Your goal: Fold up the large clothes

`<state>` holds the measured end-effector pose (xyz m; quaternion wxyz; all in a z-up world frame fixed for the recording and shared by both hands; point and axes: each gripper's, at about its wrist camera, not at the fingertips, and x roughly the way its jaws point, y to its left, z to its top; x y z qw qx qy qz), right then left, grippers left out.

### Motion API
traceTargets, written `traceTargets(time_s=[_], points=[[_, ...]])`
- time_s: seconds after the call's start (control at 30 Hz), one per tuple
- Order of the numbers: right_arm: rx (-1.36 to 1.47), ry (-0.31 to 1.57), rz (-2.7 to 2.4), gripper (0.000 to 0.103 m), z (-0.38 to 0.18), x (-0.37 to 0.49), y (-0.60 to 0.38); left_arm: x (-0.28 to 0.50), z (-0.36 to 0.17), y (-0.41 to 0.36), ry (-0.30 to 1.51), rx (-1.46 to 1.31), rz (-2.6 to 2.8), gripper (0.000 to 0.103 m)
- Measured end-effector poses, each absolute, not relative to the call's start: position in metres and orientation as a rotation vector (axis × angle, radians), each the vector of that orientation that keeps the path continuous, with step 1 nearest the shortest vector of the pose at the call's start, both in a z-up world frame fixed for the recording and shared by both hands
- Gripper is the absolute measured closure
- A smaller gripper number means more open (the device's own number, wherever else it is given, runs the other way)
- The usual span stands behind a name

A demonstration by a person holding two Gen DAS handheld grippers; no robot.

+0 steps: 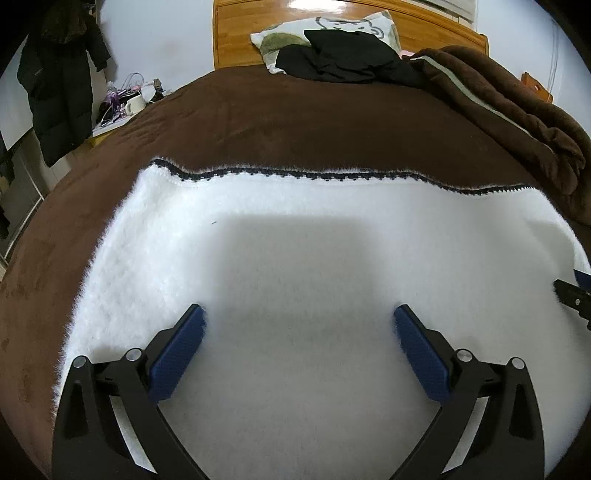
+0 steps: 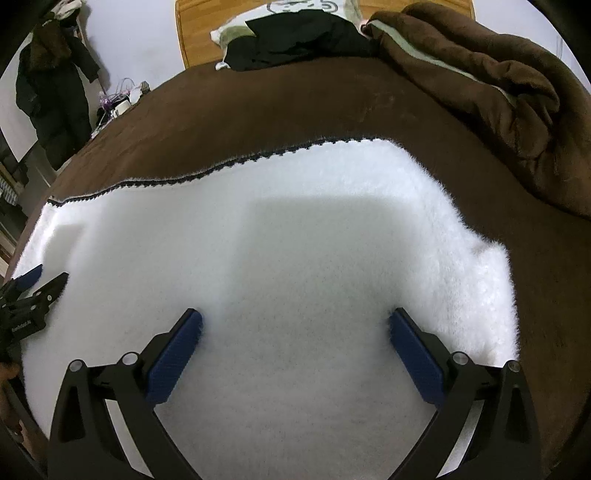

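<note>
A fluffy white garment [image 1: 295, 236] with a dark scalloped trim [image 1: 317, 176] along its far edge lies flat on the brown bed cover [image 1: 258, 122]. It also shows in the right wrist view [image 2: 303, 229], trim [image 2: 207, 171] on the far left edge. My left gripper [image 1: 299, 314] is open, blue pads low over the white cloth, holding nothing. My right gripper [image 2: 295, 317] is open over the same cloth, holding nothing. The right gripper's tip shows at the right edge of the left wrist view [image 1: 574, 295]; the left gripper shows at the left edge of the right wrist view [image 2: 33, 291].
A pile of black clothes [image 1: 347, 55] lies on a printed pillow [image 1: 280, 40] at the wooden headboard [image 1: 236, 29]. A bunched brown blanket [image 1: 517, 110] fills the far right of the bed. A dark coat [image 1: 59, 85] hangs on the left wall above a cluttered side table [image 1: 125, 103].
</note>
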<state>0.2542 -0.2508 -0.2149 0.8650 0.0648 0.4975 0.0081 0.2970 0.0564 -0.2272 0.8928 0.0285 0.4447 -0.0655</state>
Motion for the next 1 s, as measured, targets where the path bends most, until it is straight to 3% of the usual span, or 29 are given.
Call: traceTargets(time_s=[0.37, 0.57, 0.77, 1.0], points=[[0.122, 0.978, 0.023, 0.005, -0.199, 0.235, -0.250, 0.279, -0.195, 0.023, 0.929, 0.071, -0.185, 0.007], [0.167, 0.945, 0.020, 0.005, -0.173, 0.203, -0.262, 0.233, -0.197, -0.021, 0.933, 0.194, -0.238, 0.007], [0.208, 0.939, 0.012, 0.005, -0.144, 0.163, -0.279, 0.192, -0.196, -0.011, 0.958, 0.100, -0.153, 0.007], [0.558, 0.920, 0.017, 0.005, -0.141, 0.111, -0.316, 0.177, -0.204, -0.011, 0.953, 0.127, -0.141, 0.007]])
